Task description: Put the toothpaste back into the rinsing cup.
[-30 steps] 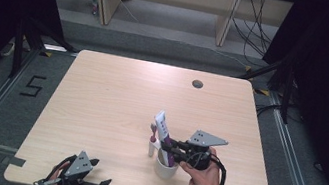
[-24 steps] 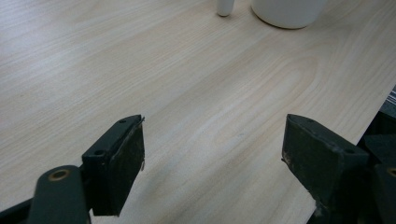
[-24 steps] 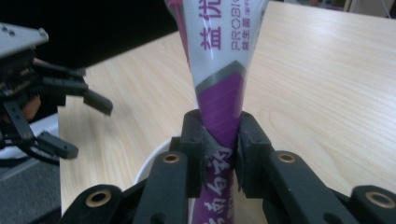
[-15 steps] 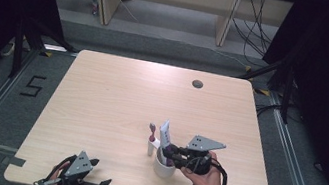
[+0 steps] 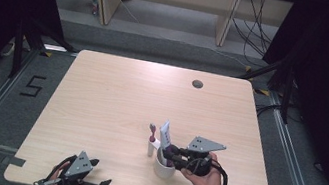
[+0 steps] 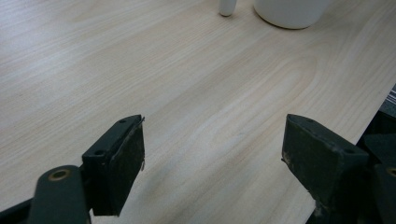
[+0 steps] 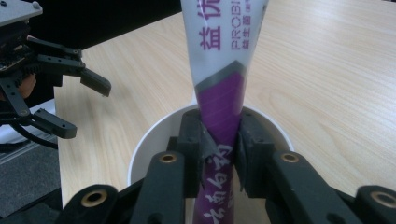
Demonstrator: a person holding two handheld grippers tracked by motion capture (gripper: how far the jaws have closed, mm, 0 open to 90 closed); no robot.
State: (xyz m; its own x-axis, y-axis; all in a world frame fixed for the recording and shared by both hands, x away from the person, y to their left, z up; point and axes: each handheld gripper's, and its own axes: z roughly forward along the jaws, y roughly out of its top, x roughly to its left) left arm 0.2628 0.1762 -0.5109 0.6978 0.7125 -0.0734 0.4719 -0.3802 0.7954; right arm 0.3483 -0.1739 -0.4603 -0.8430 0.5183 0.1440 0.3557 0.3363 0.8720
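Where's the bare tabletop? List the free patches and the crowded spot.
Free: the far half of the table up to the round hole, and the left side ahead of the left gripper. Crowded: around the white cup, tube, toothbrush and right gripper.

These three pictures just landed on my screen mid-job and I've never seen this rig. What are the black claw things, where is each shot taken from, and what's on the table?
There is no robot arm here. A person holds a two-jaw gripper in each hand. The high view looks down from above the person's side of the wooden table. The other two pictures come from cameras riding on the grippers, looking along their black jaws.

The left gripper rests near the table's front edge, jaws wide apart and holding nothing. The right gripper is clamped on a white and purple toothpaste tube, which stands with its lower end inside a white cup.

Just beside the cup stands a toothbrush, upright, with a white handle. The round dark hole far back is part of the tabletop.
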